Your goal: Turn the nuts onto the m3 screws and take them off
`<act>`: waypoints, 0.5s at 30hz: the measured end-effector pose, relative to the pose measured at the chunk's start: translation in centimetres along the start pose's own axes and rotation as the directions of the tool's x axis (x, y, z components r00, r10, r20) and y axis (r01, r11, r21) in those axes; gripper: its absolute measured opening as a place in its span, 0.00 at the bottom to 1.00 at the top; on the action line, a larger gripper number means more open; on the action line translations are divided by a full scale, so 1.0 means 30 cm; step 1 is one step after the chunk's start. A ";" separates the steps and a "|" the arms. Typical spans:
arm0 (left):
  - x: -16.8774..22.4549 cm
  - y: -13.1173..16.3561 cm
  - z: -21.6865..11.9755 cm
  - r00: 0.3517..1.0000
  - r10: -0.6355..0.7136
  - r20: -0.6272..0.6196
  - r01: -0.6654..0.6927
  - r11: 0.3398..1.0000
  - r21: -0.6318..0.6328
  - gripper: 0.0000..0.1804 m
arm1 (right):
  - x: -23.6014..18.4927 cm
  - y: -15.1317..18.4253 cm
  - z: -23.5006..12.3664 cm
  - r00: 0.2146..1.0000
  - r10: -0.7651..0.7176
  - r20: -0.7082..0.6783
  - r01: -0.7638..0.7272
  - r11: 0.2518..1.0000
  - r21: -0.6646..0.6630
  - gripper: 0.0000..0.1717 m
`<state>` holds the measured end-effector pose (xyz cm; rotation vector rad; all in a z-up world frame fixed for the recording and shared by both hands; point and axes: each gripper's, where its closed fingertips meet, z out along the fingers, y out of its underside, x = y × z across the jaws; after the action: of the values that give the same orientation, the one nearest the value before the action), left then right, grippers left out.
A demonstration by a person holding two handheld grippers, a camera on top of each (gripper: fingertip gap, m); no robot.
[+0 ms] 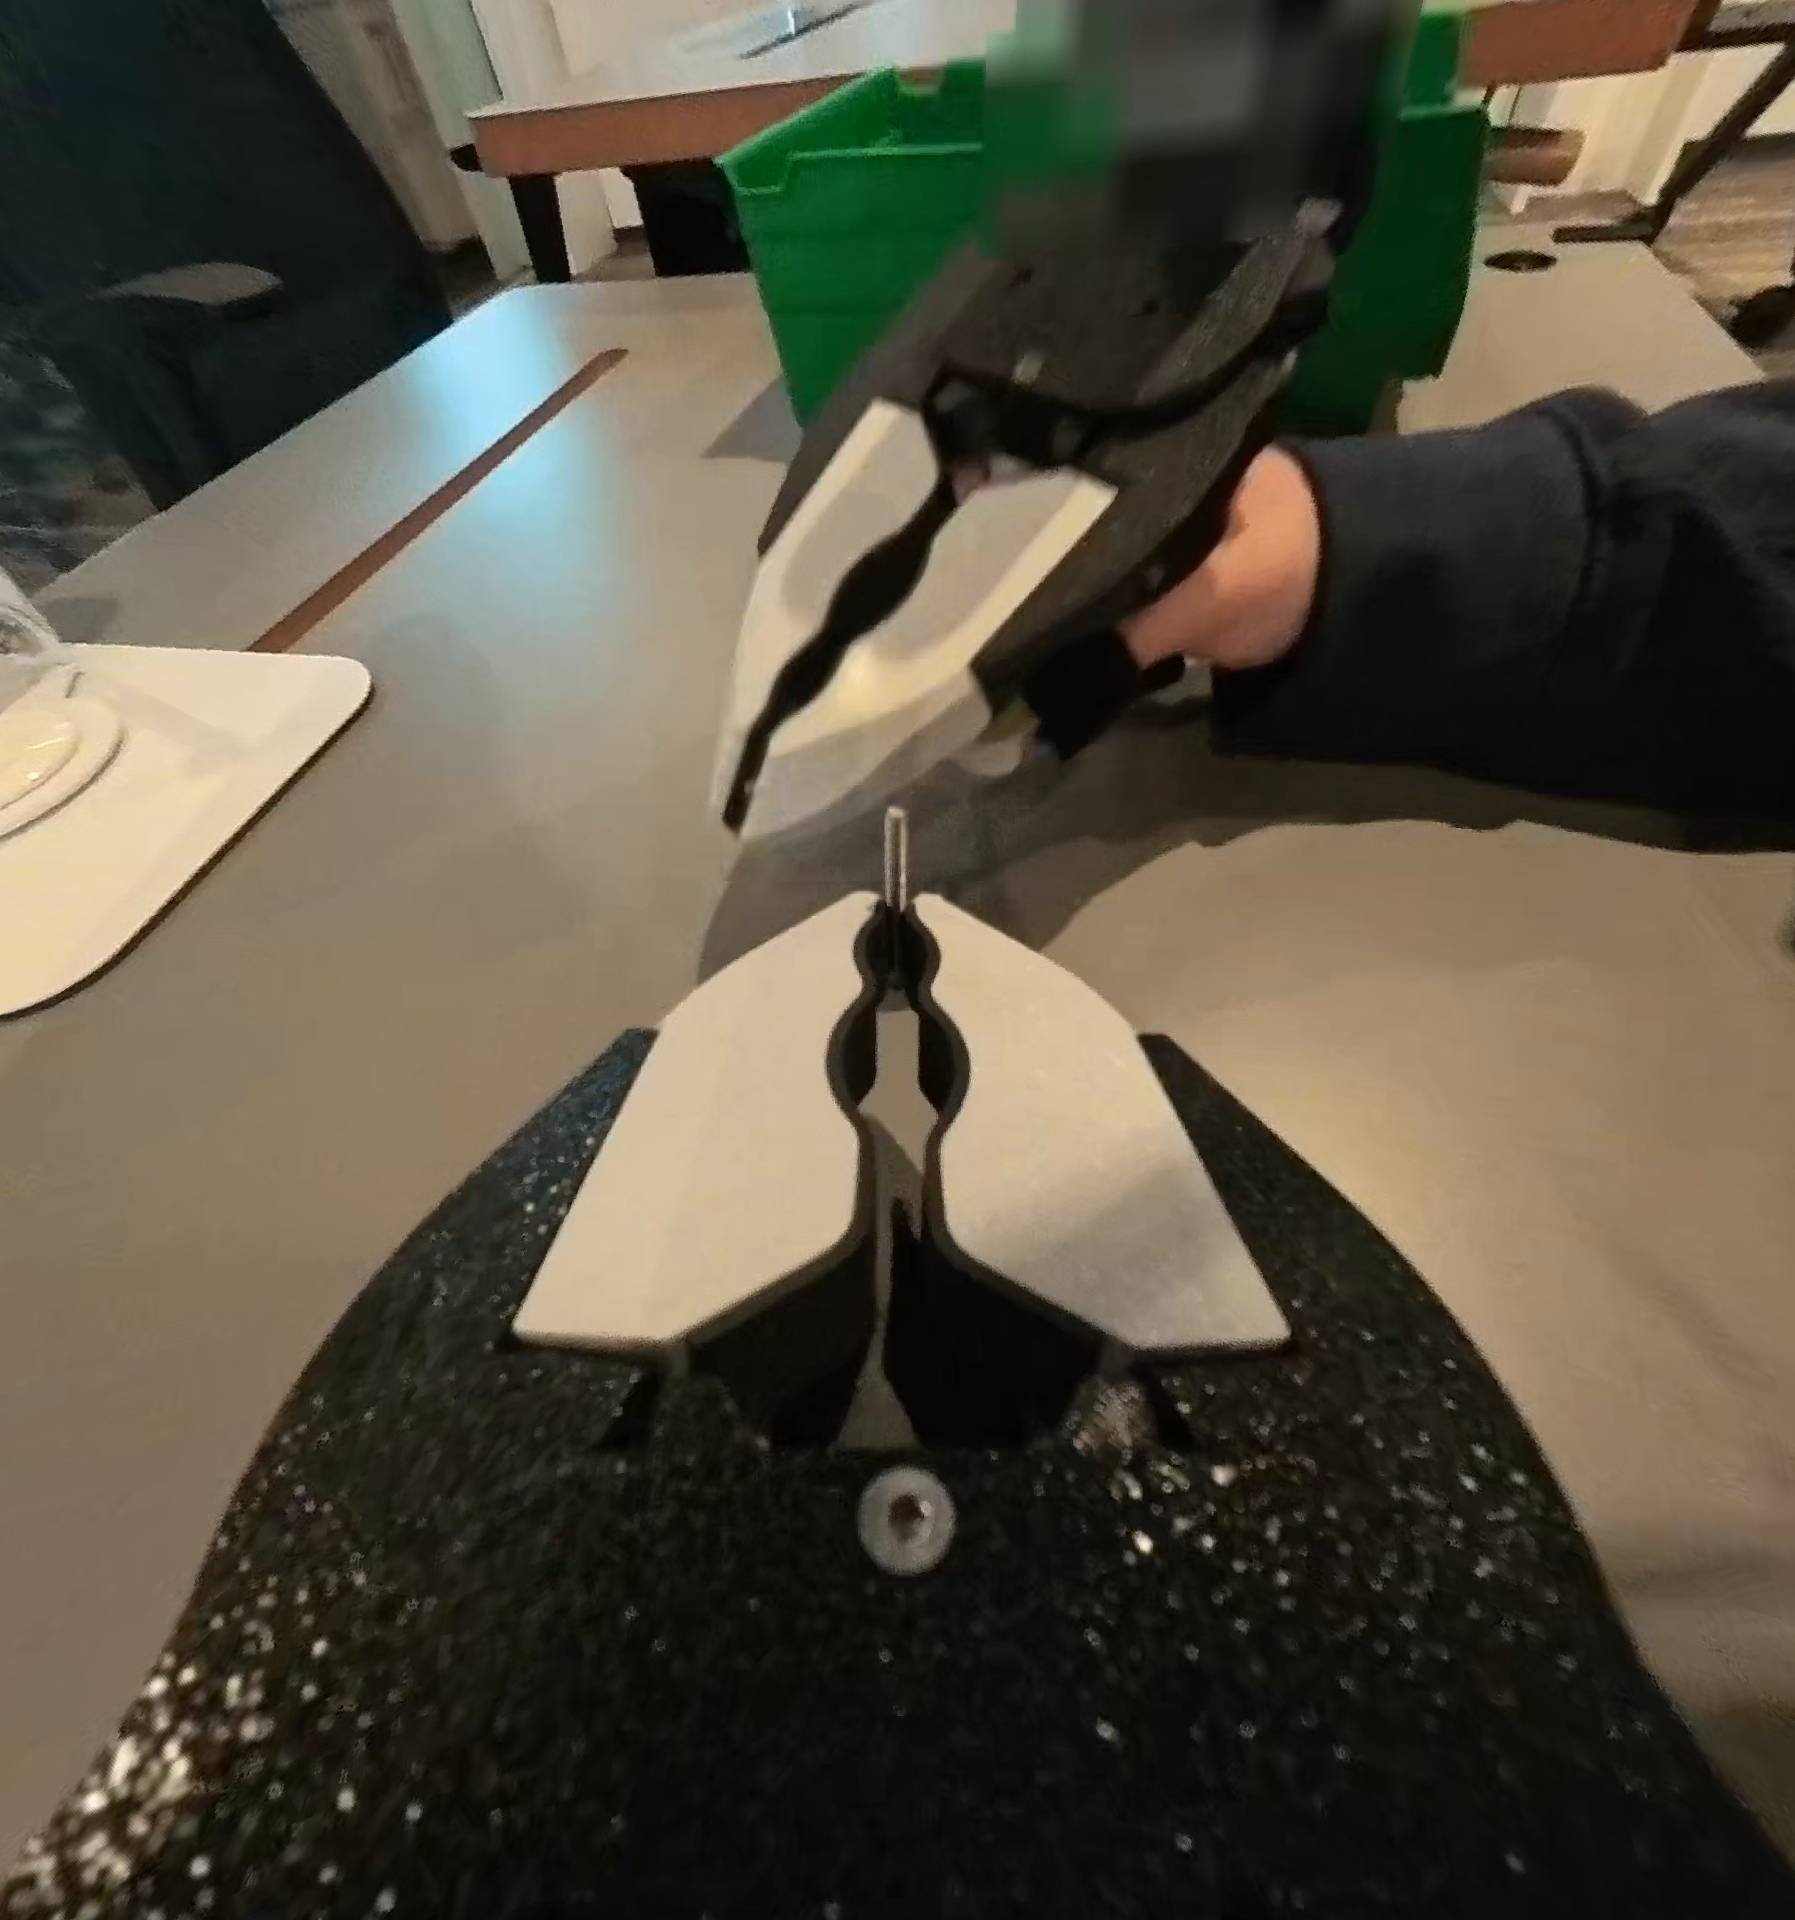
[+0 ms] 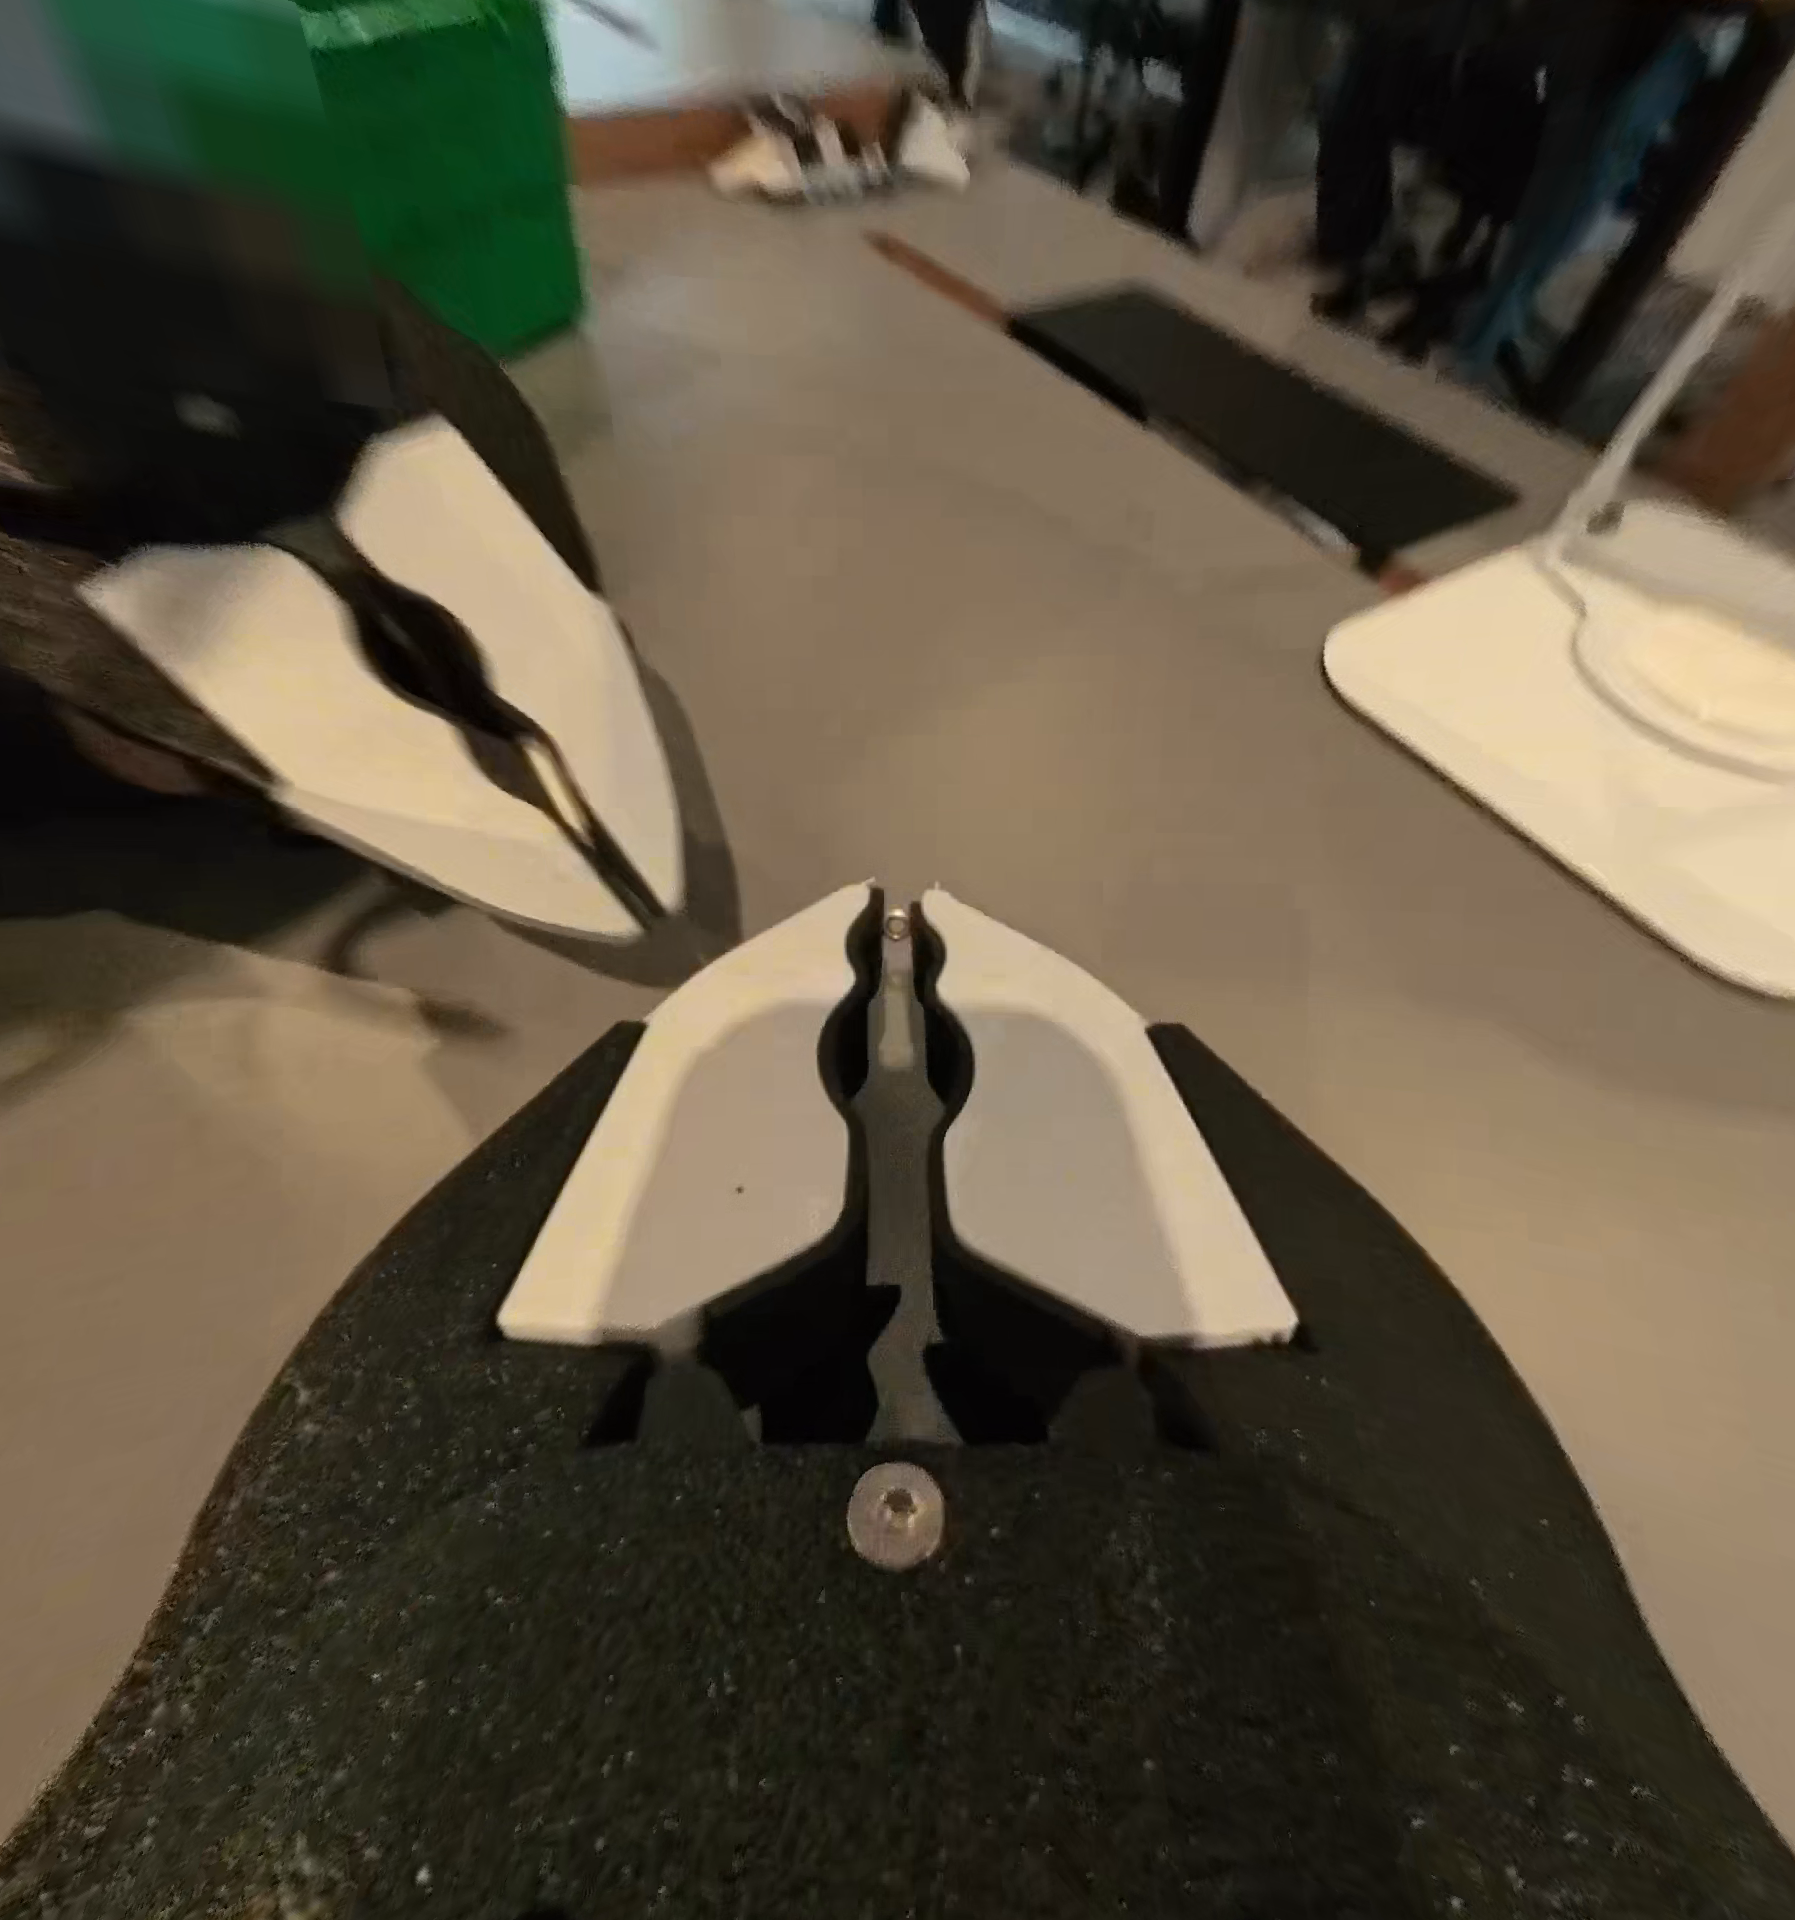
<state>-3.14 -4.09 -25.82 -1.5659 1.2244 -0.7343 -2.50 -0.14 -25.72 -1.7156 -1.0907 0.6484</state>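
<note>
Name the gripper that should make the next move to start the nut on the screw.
Right, probably. The right gripper pinches the small silver nut, free to travel, while the left gripper clamps the thin silver screw upright, threaded end exposed.

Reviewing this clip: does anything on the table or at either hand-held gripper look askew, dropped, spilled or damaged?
Nothing stands out. The left hand-held gripper grips a thin screw that stands straight out of its tips, the right hand-held gripper has a small silver nut between its tips, and the grey table shows no spill or loose parts.
</note>
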 end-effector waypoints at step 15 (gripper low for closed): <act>0.032 0.002 0.012 0.997 0.053 -0.047 -0.054 0.999 -0.010 0.01 | -0.187 -0.117 -0.074 0.946 -0.227 0.233 0.180 0.962 0.205 0.03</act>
<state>-2.55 -4.89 -26.09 -1.5271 1.3016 -0.7340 -4.59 -5.63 -21.96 -1.3662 -1.3262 0.8252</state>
